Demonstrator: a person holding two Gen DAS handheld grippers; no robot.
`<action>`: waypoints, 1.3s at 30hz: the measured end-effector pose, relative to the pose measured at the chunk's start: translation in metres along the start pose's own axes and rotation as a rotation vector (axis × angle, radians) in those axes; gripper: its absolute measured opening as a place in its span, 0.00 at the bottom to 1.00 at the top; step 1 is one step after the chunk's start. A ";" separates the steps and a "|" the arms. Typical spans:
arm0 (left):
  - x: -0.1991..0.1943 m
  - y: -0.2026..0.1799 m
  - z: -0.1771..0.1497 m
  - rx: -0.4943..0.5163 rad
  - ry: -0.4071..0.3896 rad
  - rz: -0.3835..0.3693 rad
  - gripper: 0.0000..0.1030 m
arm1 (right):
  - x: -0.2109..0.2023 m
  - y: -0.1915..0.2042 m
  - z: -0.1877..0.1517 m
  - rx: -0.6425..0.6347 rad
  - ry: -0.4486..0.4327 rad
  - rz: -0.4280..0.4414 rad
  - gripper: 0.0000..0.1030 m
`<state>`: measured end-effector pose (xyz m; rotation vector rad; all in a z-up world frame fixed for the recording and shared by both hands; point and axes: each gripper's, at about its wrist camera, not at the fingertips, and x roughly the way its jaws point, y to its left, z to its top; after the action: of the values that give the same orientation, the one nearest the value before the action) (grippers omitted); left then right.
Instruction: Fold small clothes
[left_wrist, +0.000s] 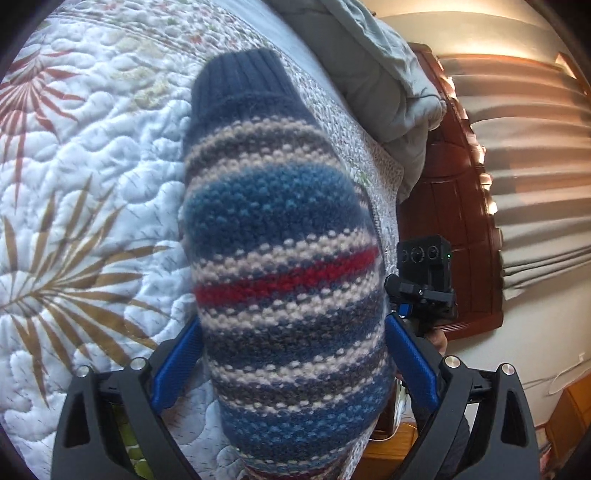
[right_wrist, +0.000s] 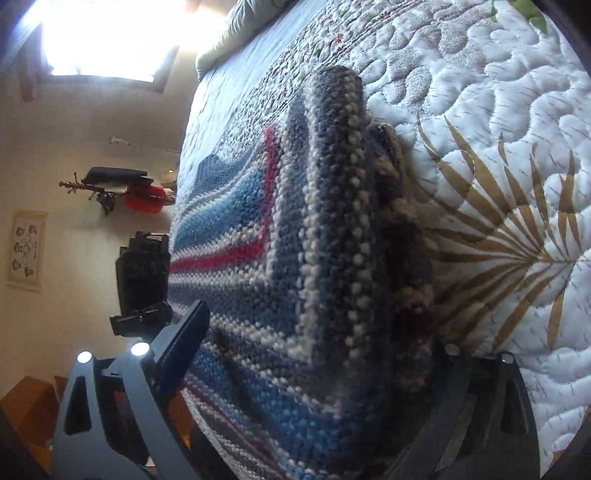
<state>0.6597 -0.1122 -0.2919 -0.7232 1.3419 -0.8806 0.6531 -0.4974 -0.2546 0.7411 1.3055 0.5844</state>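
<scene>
A quilt (left_wrist: 92, 177), white, puffy with stitched swirls and printed tan and rust palm fronds, covers the bed. On it lies the sweater (left_wrist: 280, 236), a chunky knit in navy, blue, cream and grey bands with one red stripe, folded into a long narrow bundle; its long axis runs away from the camera, ribbed navy end farthest. The left tongs (left_wrist: 291, 354) straddle its near part, blue ridged pads at either flank, though I cannot tell whether they press. The right tongs (right_wrist: 317, 365) stand wide around a thick folded edge, grip likewise unclear. Right of the bed stands dark wood furniture (left_wrist: 461, 221).
</scene>
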 end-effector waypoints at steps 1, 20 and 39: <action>0.002 -0.001 0.001 0.003 0.001 0.013 0.81 | -0.001 -0.003 -0.002 -0.009 0.000 -0.010 0.70; -0.055 -0.051 -0.022 0.108 -0.005 0.179 0.56 | -0.005 0.076 -0.066 -0.090 -0.123 -0.053 0.40; -0.277 0.062 -0.196 0.000 -0.172 0.232 0.56 | 0.160 0.246 -0.236 -0.235 -0.030 0.007 0.40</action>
<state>0.4693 0.1679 -0.2260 -0.6142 1.2434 -0.6191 0.4556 -0.1826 -0.1913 0.5582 1.1826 0.7157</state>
